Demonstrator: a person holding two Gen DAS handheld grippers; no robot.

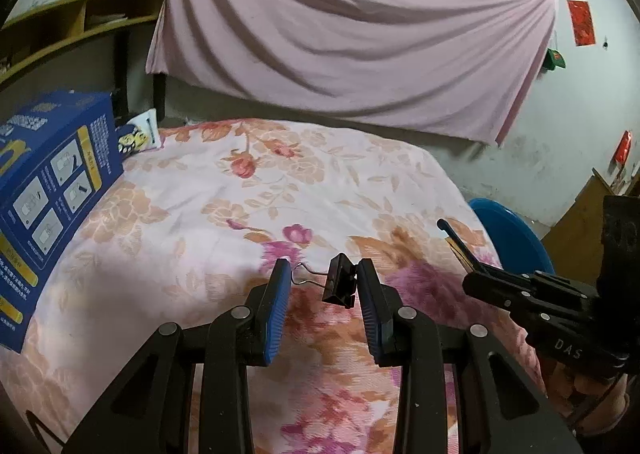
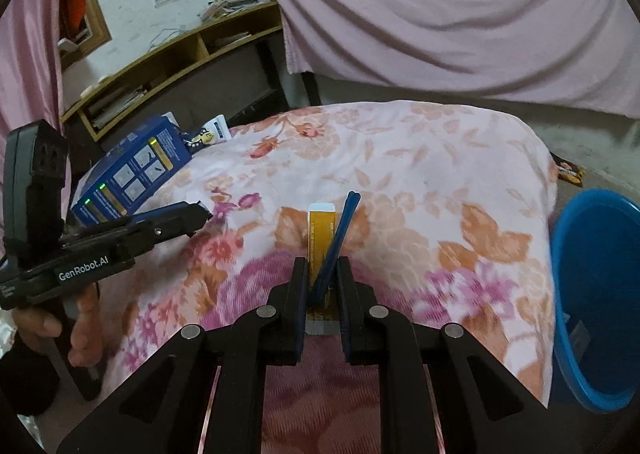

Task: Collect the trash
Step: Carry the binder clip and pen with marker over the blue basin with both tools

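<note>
Readable writing: "GenRobot.AI" in white on the side of the left gripper [image 2: 200,216] as the right wrist view shows it; "DAS" on the body of the right gripper [image 1: 466,254] as the left wrist view shows it. The blue carton [image 1: 48,190] at 9 o'clock carries printed panels and text too small to read.

Left gripper [image 1: 322,286]: jaws part-way open, holding a black binder clip [image 1: 339,281] between the blue pads. The clip's body sits against the right pad; its wire handle reaches to the left pad. It hangs above the floral sheet [image 1: 224,190] of the bed.

Right gripper [image 2: 322,286]: jaws narrow, clamped on a dark blue stick-like piece [image 2: 338,238] that slants up toward 1 o'clock. Together with it is a flat yellow packet with white ends [image 2: 320,230], running lengthwise between the jaws; its print is illegible.

Blue plastic tub [image 2: 592,294] at 3 o'clock, beside the bed's edge. Pink cloth [image 1: 352,34] drapes across 12 o'clock. A hand [image 2: 80,334] grips the left gripper's handle.
</note>
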